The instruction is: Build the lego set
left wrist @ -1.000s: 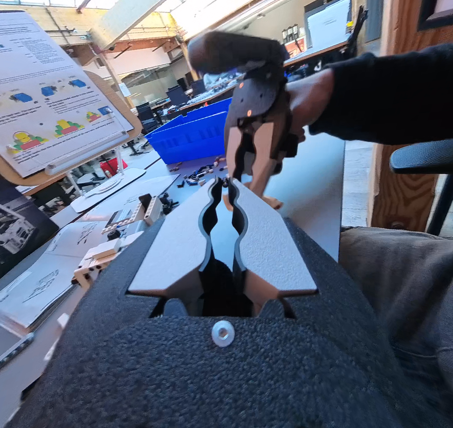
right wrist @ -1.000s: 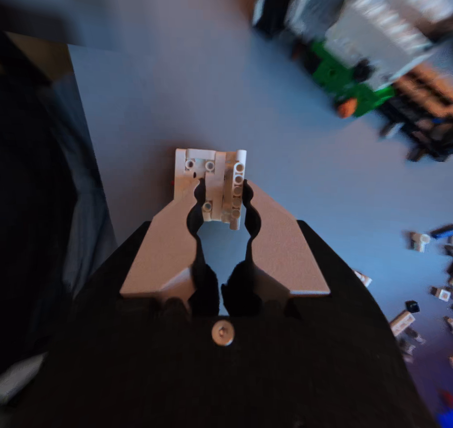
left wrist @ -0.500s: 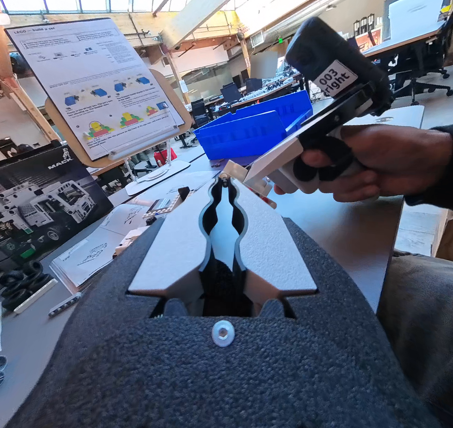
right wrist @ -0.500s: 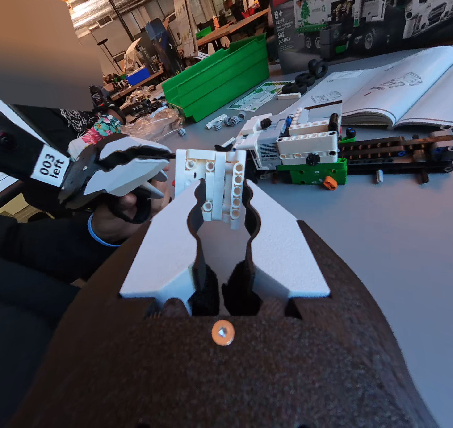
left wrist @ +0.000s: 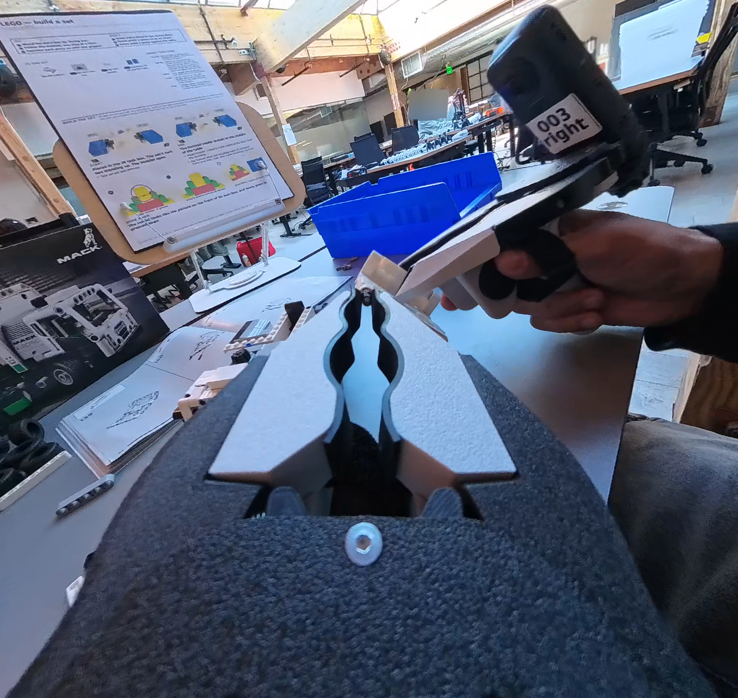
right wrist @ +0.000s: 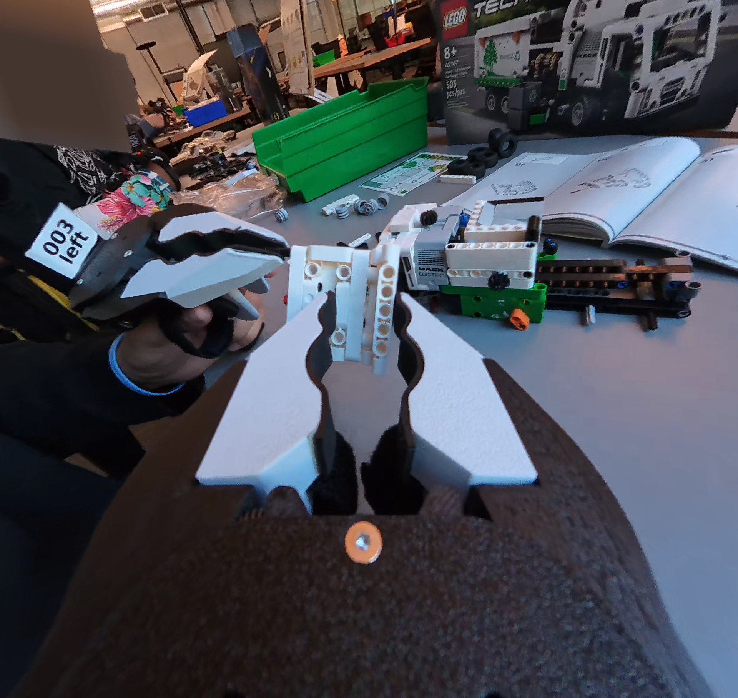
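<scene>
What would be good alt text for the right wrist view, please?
The right tongs grip a white Lego sub-assembly, while the left tongs, held by a hand, bring a small dark piece to its left edge. Behind, on the grey table, sit a part-built truck, an open instruction booklet and a green bin.

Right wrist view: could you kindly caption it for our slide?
Right gripper holds white subassembly; left gripper meets it.

Right gripper: raised off the grey table since a second ago, from pointing down at it to level, its grip on the white lego sub-assembly unchanged. Left gripper: tips, pinching a small dark pin, drawn closer to that sub-assembly over the last half second, now at its left edge.
</scene>
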{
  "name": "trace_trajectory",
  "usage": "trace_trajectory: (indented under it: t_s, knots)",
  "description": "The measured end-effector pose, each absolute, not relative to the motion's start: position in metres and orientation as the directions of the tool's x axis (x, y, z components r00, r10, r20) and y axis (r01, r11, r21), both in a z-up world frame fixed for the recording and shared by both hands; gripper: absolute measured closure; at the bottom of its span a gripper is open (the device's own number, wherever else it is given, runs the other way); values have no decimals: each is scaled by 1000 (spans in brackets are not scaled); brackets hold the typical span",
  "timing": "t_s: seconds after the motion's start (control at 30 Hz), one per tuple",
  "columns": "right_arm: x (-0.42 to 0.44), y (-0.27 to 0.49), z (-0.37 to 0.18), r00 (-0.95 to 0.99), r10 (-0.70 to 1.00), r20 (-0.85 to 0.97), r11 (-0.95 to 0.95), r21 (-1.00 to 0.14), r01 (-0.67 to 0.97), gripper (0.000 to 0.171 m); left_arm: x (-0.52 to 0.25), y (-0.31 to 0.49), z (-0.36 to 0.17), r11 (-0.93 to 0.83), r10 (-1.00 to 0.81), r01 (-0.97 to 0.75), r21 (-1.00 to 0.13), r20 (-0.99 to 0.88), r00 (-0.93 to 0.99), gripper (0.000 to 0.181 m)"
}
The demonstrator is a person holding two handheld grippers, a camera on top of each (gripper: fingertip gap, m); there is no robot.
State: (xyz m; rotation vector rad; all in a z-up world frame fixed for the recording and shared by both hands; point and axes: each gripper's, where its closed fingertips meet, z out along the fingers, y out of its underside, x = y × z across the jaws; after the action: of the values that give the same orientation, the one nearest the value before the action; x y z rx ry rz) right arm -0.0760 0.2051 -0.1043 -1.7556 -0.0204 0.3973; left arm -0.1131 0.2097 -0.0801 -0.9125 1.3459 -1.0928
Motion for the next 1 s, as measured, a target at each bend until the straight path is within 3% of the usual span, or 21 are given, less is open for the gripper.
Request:
trace_trajectory:
  t_s: [0.2,0.27,0.47,0.57,0.73,0.9,1.0]
  knots:
    - [-77,203,-88,956,244,-165,-91,-985,-147,145,-114,213,-71,127,-984,112,-986,-140,-108,178]
    - [-76,202,-92,960,237,-151,-108,-986,-129,160,-114,214,-67,72,-989,135,-988,-88,-118,178]
    - [-73,205,-95,958,213,-194,-109,-979,-175,160,-110,215,-68,12,-989,113,-993,-28,-144,178]
    - [-70,206,-92,976,176,-132,-78,-990,-120,160,-109,216,-68,-66,-983,93,-993,49,-176,178]
    - [-70,199,-88,984,159,82,-70,-993,95,161,-111,208,-71,-154,-943,32,-988,137,-304,178]
    - [-69,195,-88,943,160,291,-102,-946,309,160,-112,202,-81,-82,-929,-35,-996,89,-360,178]
    - [-66,193,-89,868,144,475,-140,-859,493,161,-111,201,-93,8,-932,-96,-995,28,-361,177]
